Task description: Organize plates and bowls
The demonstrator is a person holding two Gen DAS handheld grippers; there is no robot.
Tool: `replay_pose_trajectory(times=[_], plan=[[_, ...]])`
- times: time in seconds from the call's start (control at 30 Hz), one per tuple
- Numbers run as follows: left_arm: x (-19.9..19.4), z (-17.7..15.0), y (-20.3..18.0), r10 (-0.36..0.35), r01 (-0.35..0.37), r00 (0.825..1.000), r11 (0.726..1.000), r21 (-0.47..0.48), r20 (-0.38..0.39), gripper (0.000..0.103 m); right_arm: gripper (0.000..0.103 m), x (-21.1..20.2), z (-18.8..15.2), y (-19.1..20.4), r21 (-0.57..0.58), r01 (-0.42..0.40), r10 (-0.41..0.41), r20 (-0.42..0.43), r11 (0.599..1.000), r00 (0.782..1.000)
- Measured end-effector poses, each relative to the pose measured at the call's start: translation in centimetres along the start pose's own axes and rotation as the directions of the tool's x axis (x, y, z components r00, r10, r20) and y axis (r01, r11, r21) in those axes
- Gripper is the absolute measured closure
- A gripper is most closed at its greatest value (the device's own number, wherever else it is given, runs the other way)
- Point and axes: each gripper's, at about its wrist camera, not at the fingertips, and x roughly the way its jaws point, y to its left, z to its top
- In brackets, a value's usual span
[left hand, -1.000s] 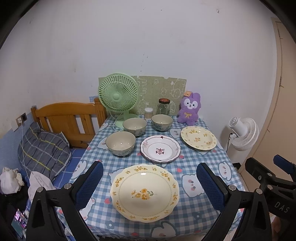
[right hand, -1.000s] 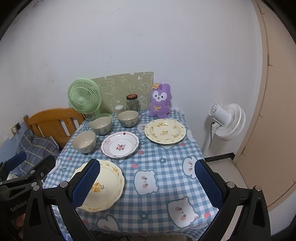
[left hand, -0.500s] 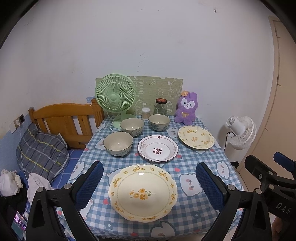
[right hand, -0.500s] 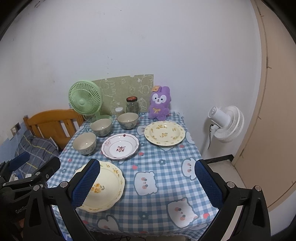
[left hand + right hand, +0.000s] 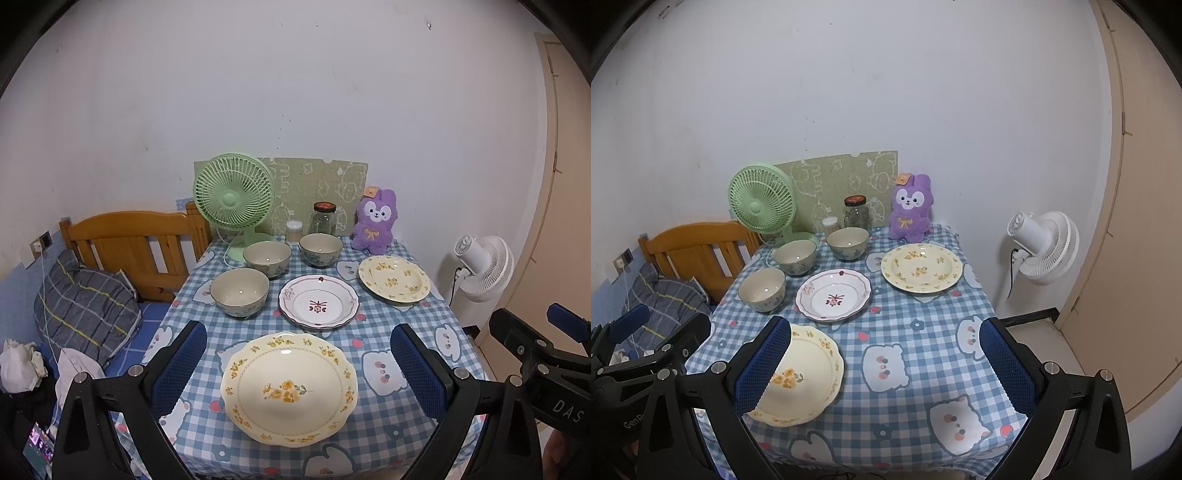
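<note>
Plates and bowls sit upright, nearest plate partly hidden behind the wide-open right gripper; left gripper spread wide too.

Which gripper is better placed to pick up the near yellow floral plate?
Left. The left gripper frames the near yellow floral plate between open jaws; the right gripper is centred over bare checked tablecloth beside it.

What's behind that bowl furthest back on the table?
Right behind the far bowl stand a glass jar with a dark lid and a small cotton swab pot. The bowl's rim hides their bases.
</note>
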Motion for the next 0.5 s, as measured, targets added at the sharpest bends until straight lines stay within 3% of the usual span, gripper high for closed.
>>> replay_pose_trajectory(times=[0.5], plan=[[-0.18,-0.27,0.31,0.009,-0.009,1.0,1.0,0.0,0.007,0.004,0.0,0.04,0.0,0.05,0.006,-0.001,0.001,-0.002,1.0,1.0]])
